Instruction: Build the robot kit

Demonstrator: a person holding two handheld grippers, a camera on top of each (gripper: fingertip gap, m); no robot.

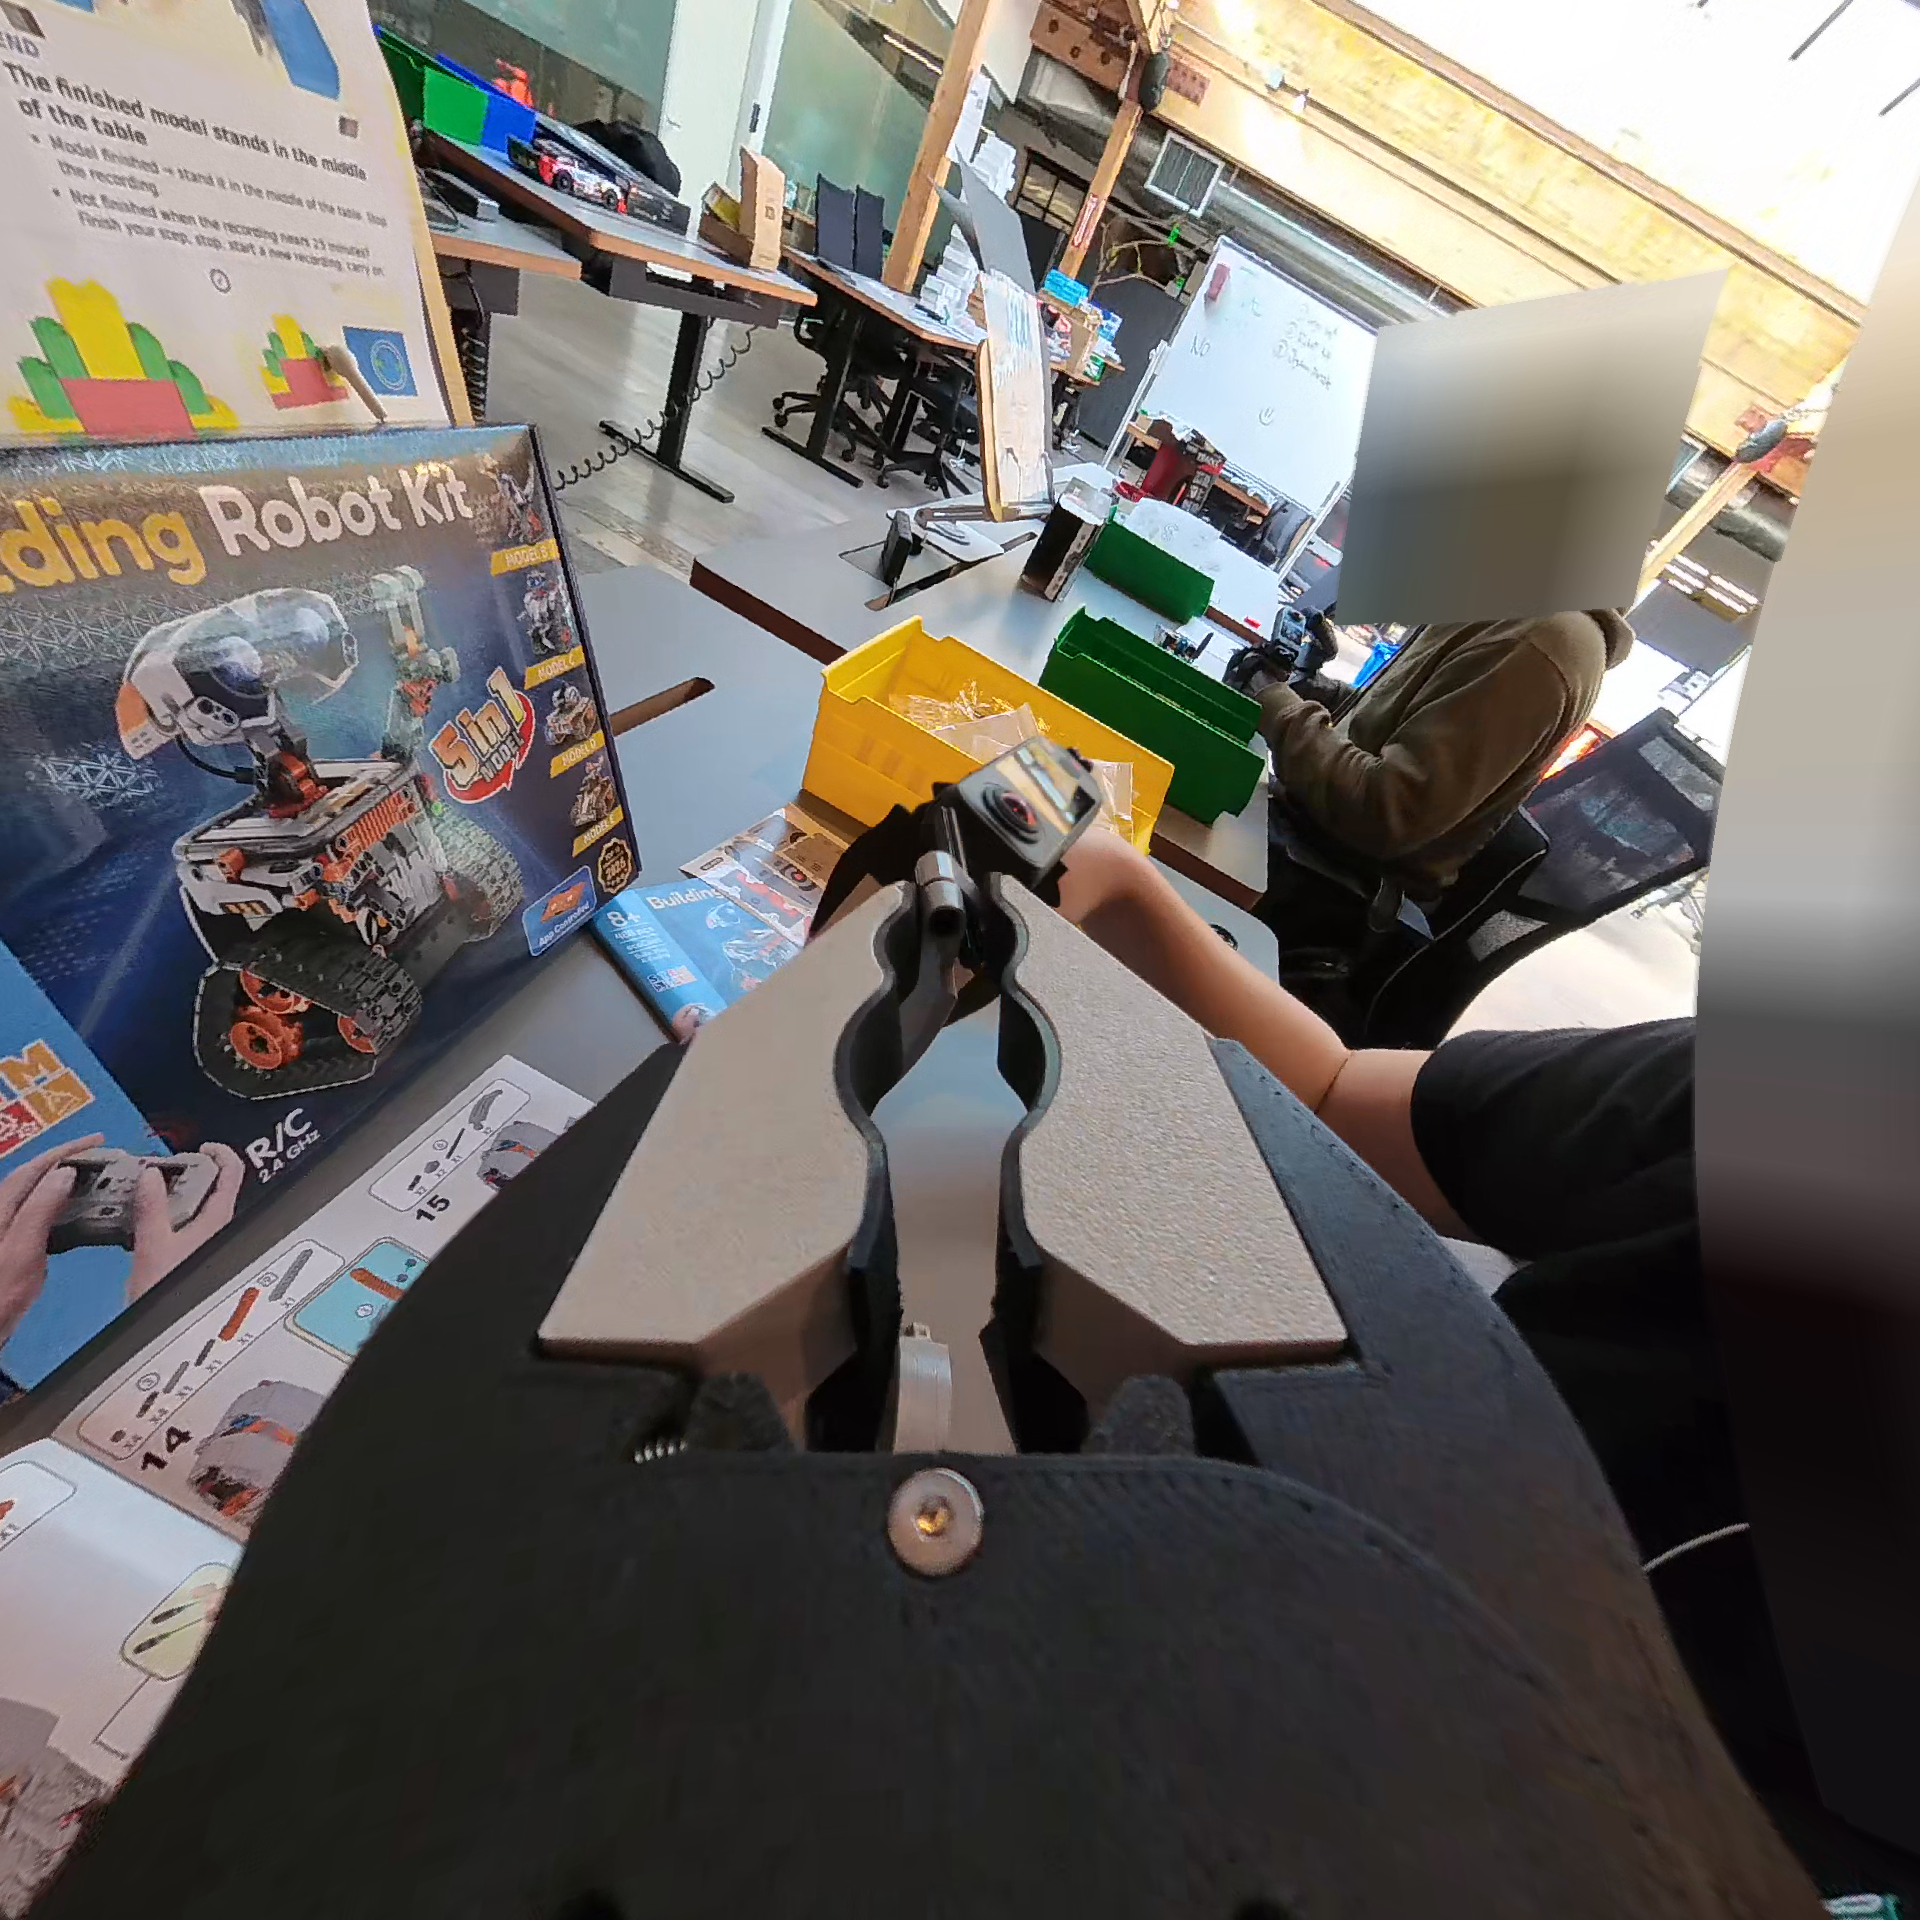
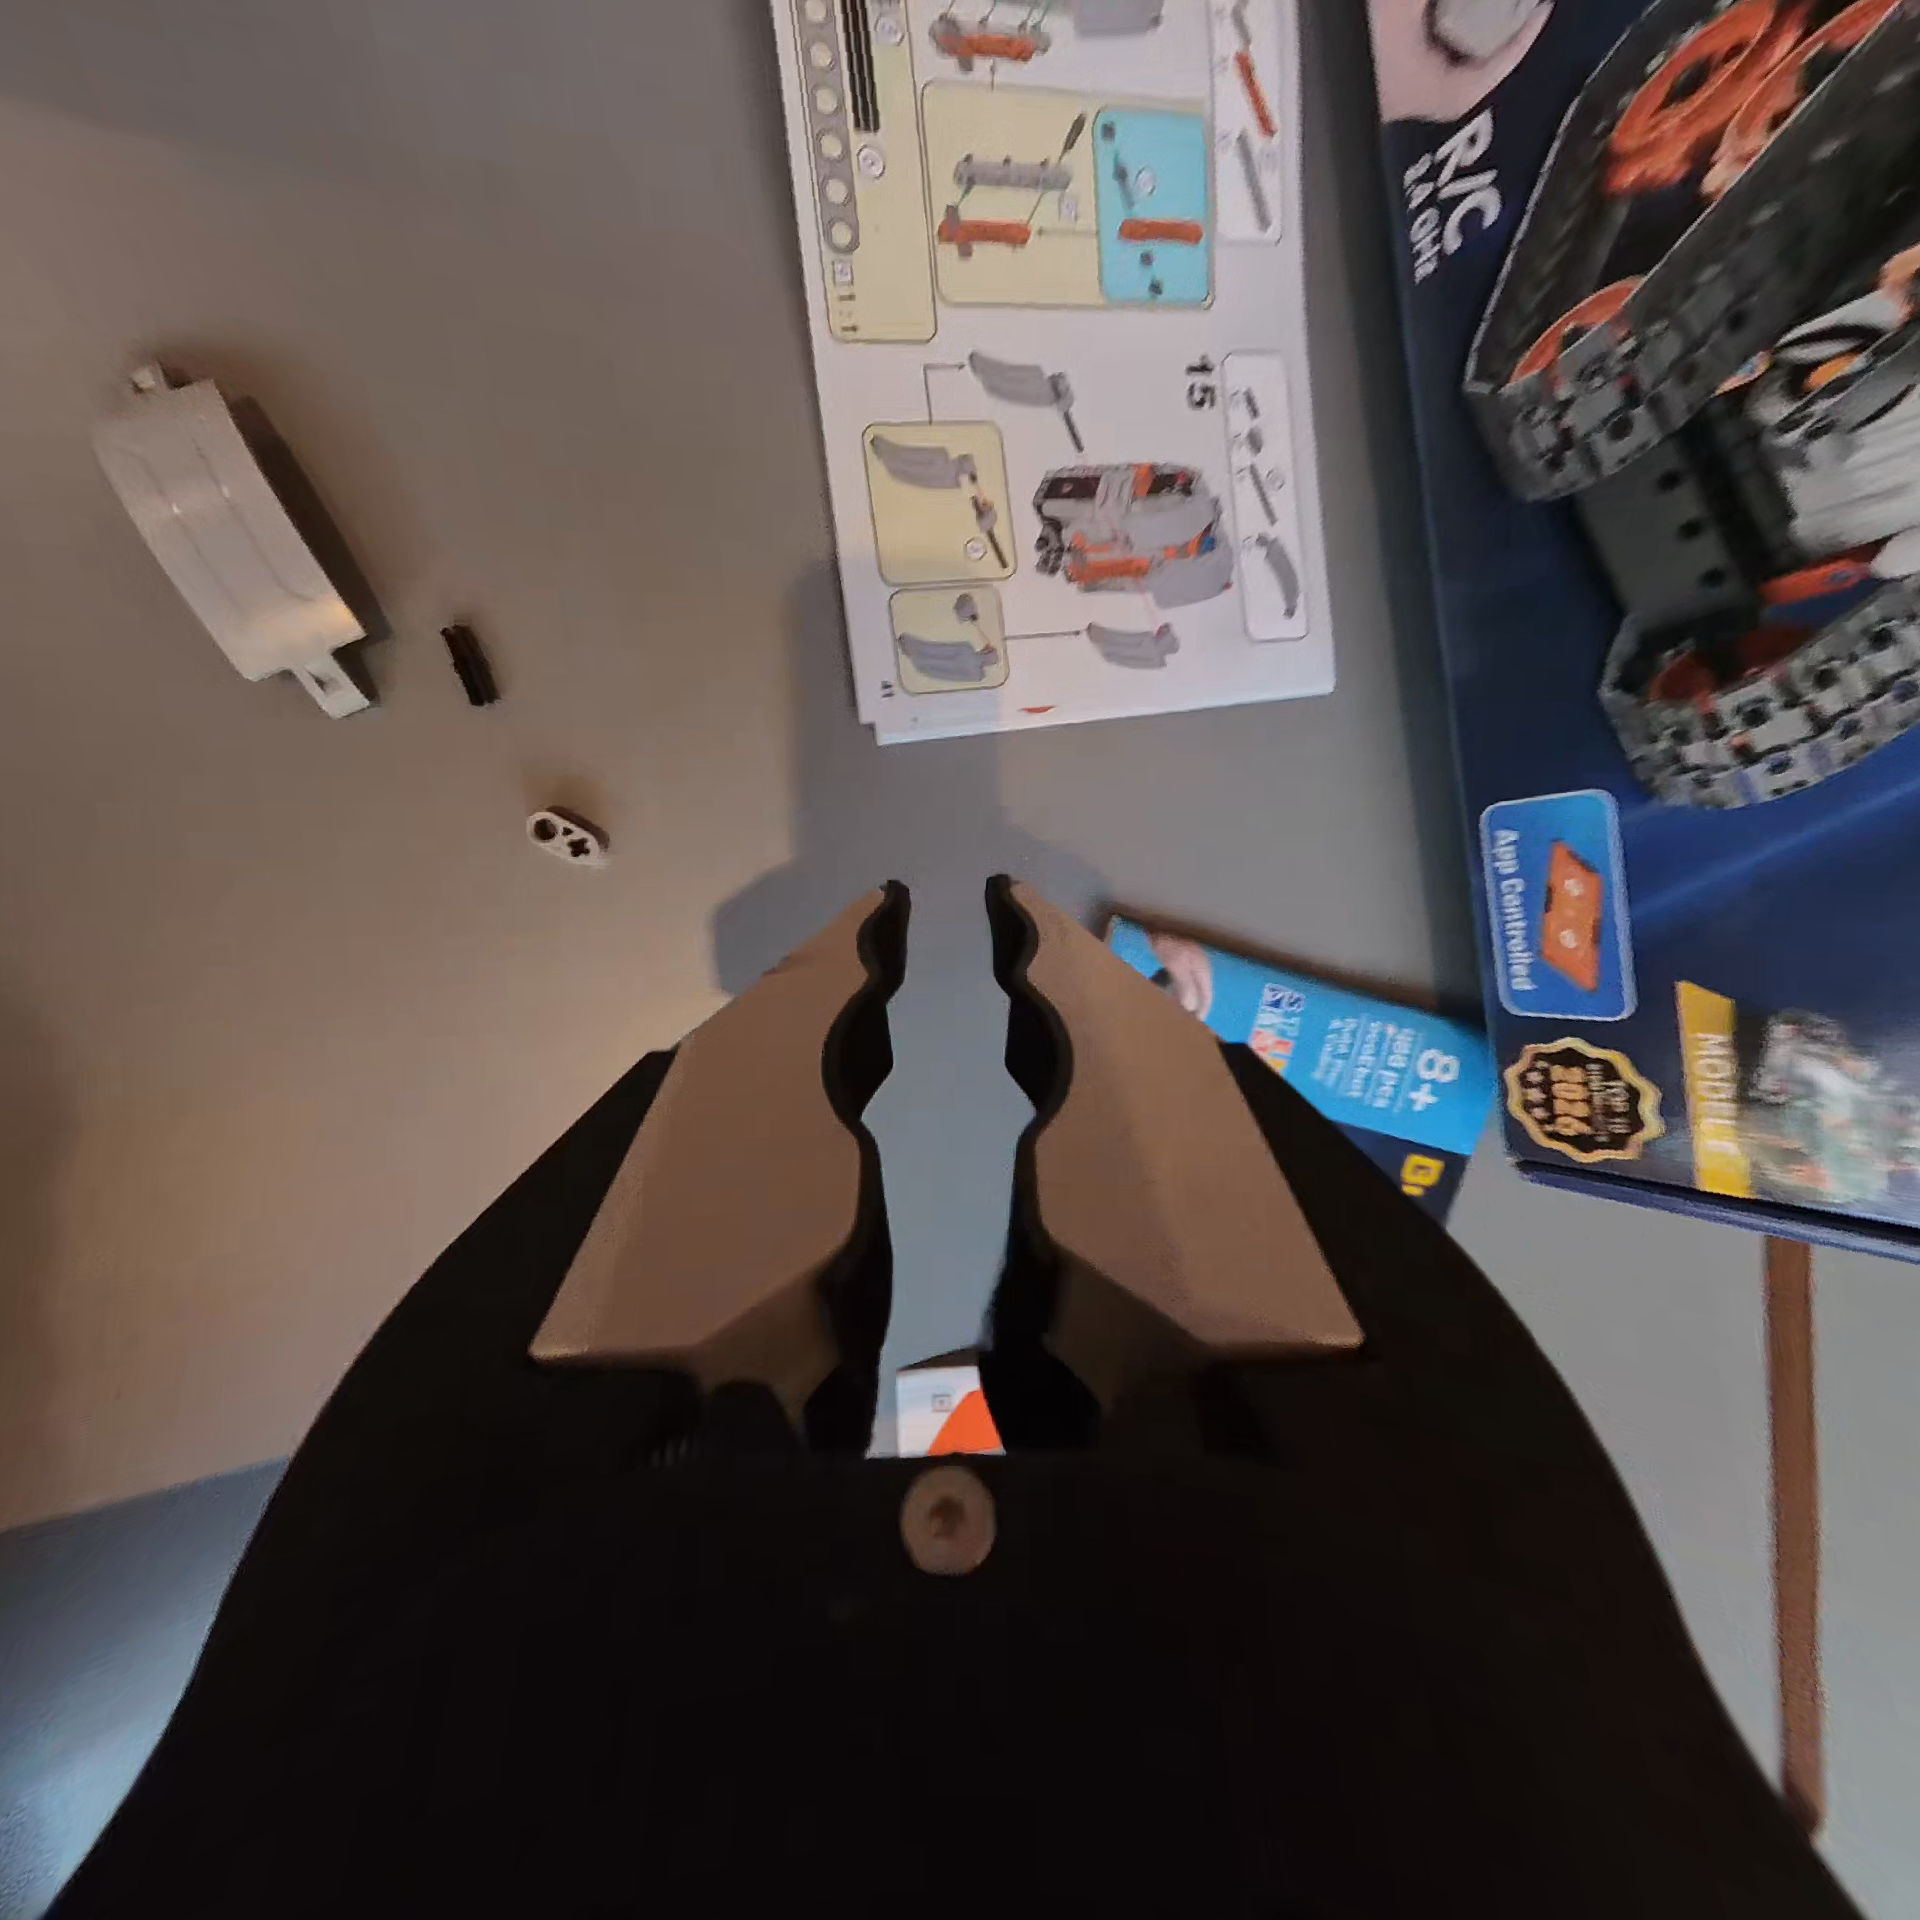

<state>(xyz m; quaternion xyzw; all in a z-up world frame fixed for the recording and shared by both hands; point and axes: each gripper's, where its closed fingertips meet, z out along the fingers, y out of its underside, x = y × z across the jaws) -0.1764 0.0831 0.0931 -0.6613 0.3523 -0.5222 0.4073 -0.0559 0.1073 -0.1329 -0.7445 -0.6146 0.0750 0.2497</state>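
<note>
Left gripper (image 1: 948,902) clamped on a small grey-and-black pin piece (image 1: 940,894) above the grey table (image 1: 665,665), right gripper (image 2: 943,896) slightly parted, empty, above the instruction sheet (image 2: 1060,416), grey connector (image 2: 568,837) nearby.

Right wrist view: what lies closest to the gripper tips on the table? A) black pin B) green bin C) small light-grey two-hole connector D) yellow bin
C. The small light-grey connector lies just left of and ahead of the right gripper, whose jaws stand apart with nothing between them. The black pin and the grey curved panel piece lie farther off on the grey table.
</note>
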